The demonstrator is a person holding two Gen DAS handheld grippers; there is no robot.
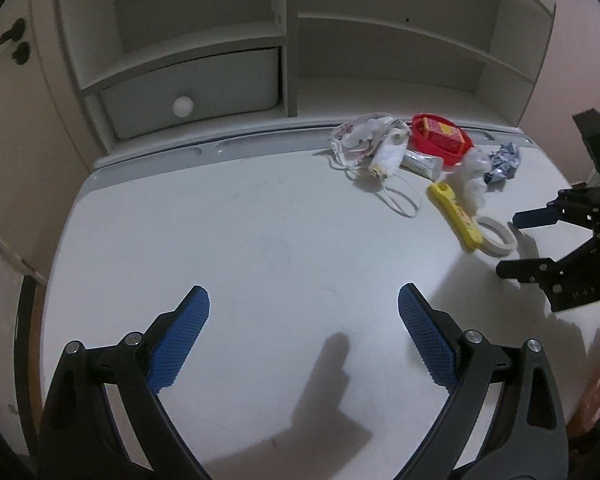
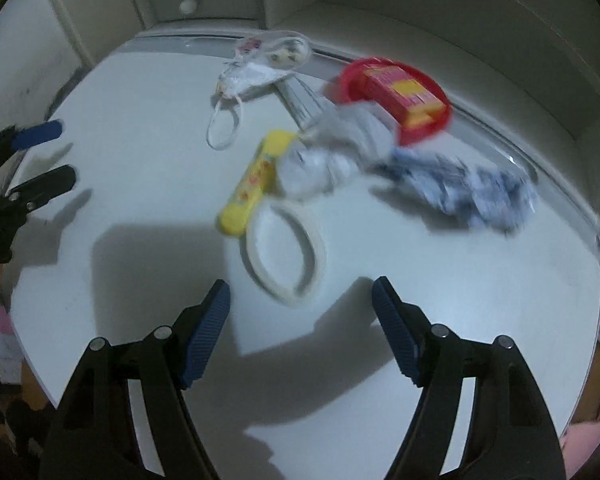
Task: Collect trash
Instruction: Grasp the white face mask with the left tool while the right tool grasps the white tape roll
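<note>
Trash sits in a heap at the back right of the white desk (image 1: 228, 232). Left gripper (image 1: 304, 308) is spread wide, holding nothing. Right gripper (image 2: 300, 300) is spread too, just before the tape ring (image 2: 284, 256). Blue-white wrapper (image 2: 460, 192) looks blurry.

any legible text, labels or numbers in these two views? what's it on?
None reads cleanly.
Red box in the red bowl: yellow label patch, print too blurred to read.
Yellow case: small red marks, unreadable.
Tube: print too small.
Right gripper body: faint embossed characters, not legible.
Floral face mask: pattern only, no words.
</note>
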